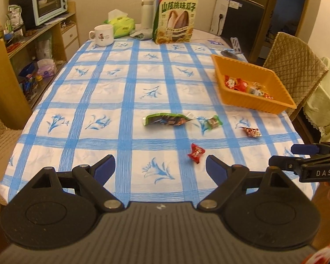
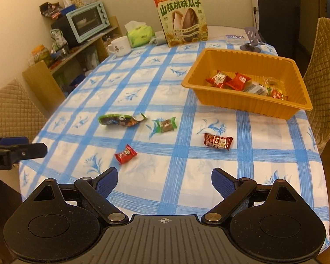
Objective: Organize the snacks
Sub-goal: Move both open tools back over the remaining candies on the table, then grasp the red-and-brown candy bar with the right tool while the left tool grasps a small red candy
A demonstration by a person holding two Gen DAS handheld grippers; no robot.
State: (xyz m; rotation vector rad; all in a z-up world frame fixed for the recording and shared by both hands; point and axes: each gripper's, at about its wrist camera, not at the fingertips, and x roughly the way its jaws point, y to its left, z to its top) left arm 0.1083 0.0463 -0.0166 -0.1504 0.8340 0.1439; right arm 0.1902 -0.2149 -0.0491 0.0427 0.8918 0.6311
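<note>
An orange tray (image 1: 237,98) (image 2: 248,106) at the right of the blue-checked table holds several wrapped candies (image 2: 238,81). Loose on the cloth lie a long green snack packet (image 1: 166,119) (image 2: 121,120), a small green candy (image 1: 213,122) (image 2: 166,125), a dark red candy (image 1: 252,131) (image 2: 217,140) and a bright red candy (image 1: 196,152) (image 2: 125,154). My left gripper (image 1: 160,168) is open and empty above the near table edge, the bright red candy just ahead. My right gripper (image 2: 164,180) is open and empty, also at the near edge; it also shows in the left wrist view (image 1: 286,157).
A big sunflower-seed bag (image 1: 176,18) (image 2: 182,19), a white mug (image 1: 102,34) (image 2: 119,46), a green tissue pack (image 1: 122,23) and a thermos (image 1: 147,13) stand at the far end. Padded chairs (image 1: 294,66) (image 2: 325,77) flank the table. A shelf with an oven (image 1: 49,2) is left.
</note>
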